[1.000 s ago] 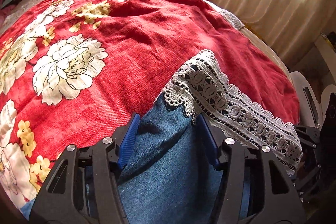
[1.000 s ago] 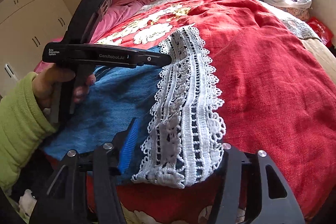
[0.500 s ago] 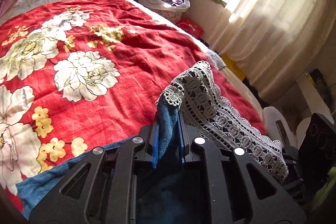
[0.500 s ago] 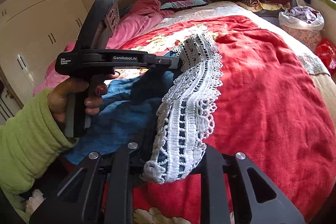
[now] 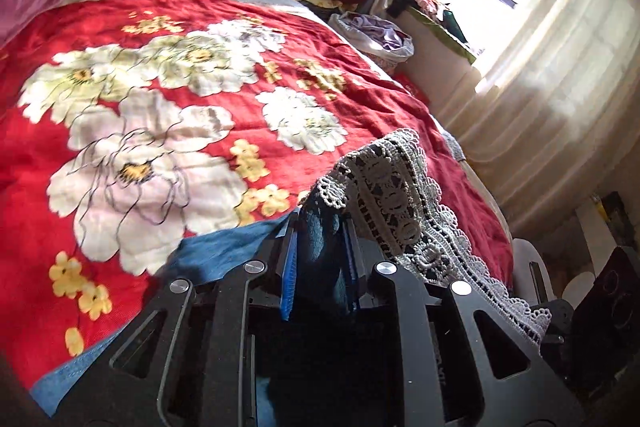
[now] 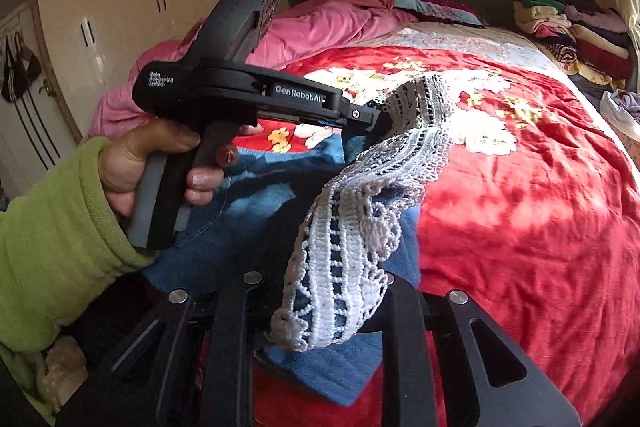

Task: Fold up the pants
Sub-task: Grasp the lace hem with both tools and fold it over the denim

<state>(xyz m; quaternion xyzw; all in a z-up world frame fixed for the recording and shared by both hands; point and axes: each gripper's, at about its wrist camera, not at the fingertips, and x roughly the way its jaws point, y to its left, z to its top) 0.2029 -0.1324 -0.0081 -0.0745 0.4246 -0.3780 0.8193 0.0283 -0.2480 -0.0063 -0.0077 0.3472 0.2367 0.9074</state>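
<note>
A bed (image 6: 532,195) under a red floral bedspread (image 5: 168,131) carries the blue pants (image 6: 248,223), whose lace-trimmed hem is lifted off it.

Much is hidden: in the right wrist view the right hand-held gripper (image 6: 320,311) has its fingertips buried under the white lace hem (image 6: 352,247), so the pinch itself cannot be seen, though the jaws stand narrow and the hem hangs from them. In the left wrist view the left hand-held gripper (image 5: 320,259) has its blue pads closed on a bunch of denim just below the lace edge (image 5: 396,203); the pants' waist end is cut off at the frame's bottom. From the right wrist view, that left hand-held gripper (image 6: 376,119), in the person's left hand (image 6: 160,163), holds the hem's far corner, while the rest of the pants lies on the bed beneath both.
</note>
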